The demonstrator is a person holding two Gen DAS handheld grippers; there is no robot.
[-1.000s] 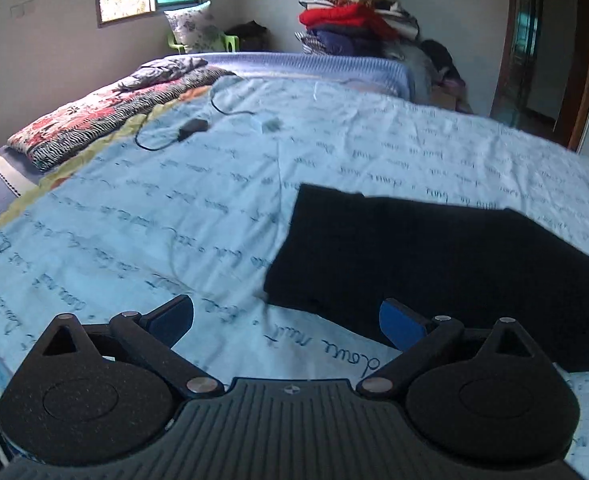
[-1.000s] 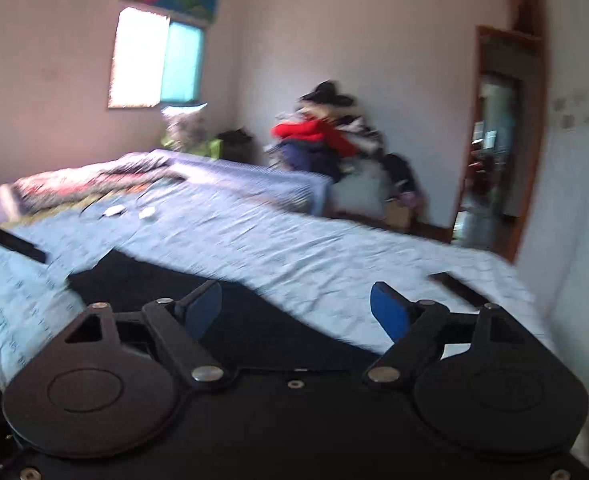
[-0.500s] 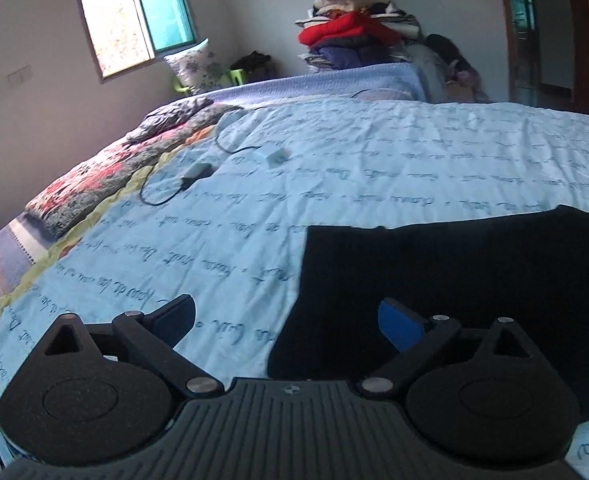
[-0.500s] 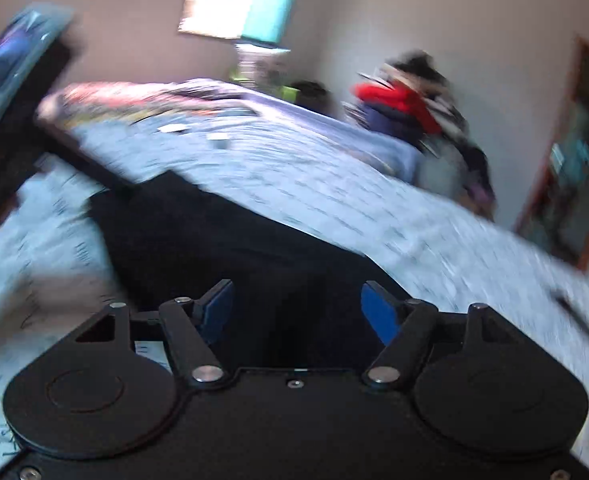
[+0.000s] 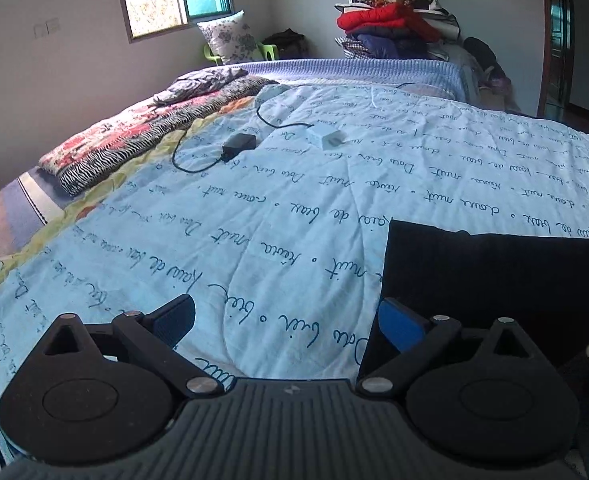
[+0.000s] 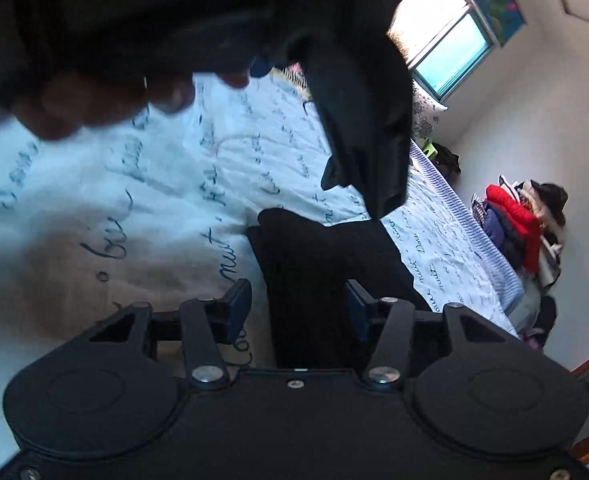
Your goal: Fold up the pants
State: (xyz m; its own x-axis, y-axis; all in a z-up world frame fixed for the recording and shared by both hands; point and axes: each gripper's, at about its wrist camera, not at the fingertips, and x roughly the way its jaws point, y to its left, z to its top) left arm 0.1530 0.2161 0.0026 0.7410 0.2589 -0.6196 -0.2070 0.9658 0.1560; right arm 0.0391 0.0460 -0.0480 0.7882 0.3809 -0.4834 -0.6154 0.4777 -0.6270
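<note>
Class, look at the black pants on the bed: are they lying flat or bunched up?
Flat. The black pants lie smooth on the printed bedsheet with straight edges and a square corner. How many layers they are folded into cannot be told.

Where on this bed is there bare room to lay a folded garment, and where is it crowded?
Free: the wide stretch of light blue quilt between the black pants and the zebra-print blanket. Crowded: farther up, around the black charger with its cable and the small white box; also the near edge, where the left claw hovers.
</note>
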